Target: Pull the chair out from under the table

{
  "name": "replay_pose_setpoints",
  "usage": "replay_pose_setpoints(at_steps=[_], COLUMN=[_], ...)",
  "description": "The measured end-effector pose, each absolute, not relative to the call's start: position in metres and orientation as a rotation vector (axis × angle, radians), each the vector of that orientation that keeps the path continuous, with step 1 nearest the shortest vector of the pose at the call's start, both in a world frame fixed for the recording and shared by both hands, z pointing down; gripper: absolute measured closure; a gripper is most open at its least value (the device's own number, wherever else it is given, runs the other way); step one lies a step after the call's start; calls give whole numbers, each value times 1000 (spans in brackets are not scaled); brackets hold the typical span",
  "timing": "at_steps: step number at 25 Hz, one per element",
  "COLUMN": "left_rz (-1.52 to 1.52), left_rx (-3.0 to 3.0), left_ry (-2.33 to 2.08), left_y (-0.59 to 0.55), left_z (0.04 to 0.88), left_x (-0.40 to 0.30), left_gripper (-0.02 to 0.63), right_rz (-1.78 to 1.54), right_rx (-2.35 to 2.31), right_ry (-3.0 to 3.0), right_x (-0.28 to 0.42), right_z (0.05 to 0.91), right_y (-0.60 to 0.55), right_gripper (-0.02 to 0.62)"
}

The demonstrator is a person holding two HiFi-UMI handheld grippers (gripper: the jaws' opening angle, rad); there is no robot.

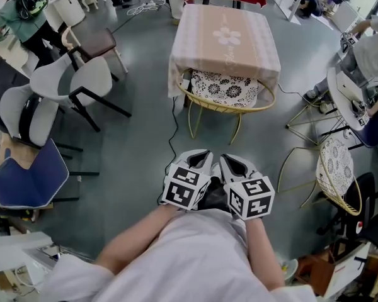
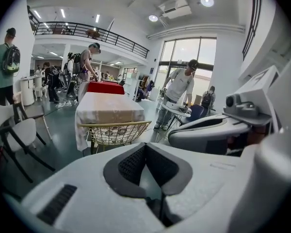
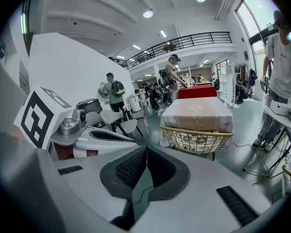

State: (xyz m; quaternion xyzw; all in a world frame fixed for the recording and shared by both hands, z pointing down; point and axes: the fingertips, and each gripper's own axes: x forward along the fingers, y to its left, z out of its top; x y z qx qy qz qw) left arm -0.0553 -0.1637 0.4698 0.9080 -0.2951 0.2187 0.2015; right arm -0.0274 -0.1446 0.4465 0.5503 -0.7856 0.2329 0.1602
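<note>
Approach step, judging by the layout: the chair (image 1: pixel 225 93) is sitting tucked under the desk (image 1: pixel 223 39) at the upper centre of the head view, w/ only its gold wire back rim (image 1: pixel 227 110) and legs sticking out past the hanging cloth (image 1: pixel 176 74). Both claws are hanging side by side at lower centre, well apart from the chair, pointing toward it.

Left claw (image 1: pixel 200 155) is sitting fully closed, pads meeting, nothing between them; same in its own view (image 2: pixel 145 147), where the chair (image 2: pixel 114 130) is showing just above the tips. Right claw (image 1: pixel 232 161) is likewise closed and empty (image 3: pixel 146 149), chair (image 3: pixel 196 137) up and right of its tips.

Doing it well, imo:
- Be opening both claws before arriving, not at the rim.
- Be aiming for the top rim, one claw per side of centre, so the pull isn't twisting the chair.
- Be closing on wire only, not on the cloth hem draped just above.
- Be pulling straight toward the frame bottom, low and level, so the legs are sliding, not tipping.
- Be watching the black cable (image 1: pixel 171 131) lying on the floor (image 1: pixel 132 150) left of the chair; a leg could be snagging it.
</note>
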Motion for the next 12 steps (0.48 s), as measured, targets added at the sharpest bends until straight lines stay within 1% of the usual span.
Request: replay_pose_setpoints(at_steps=[6, 12], left_rz=[674, 695], left_rx=[2556, 2613], left_ry=[-830, -801], left_y=[-194, -230], left_z=[473, 479], left_x=[-51, -35], left_gripper=[601, 600], right_rz=[638, 517], right_rx=[1546, 1493], right_ry=[-2214, -2143], right_x=[-15, 10], right_z=[455, 464], right_y=[-168, -201], right_gripper=[592, 591])
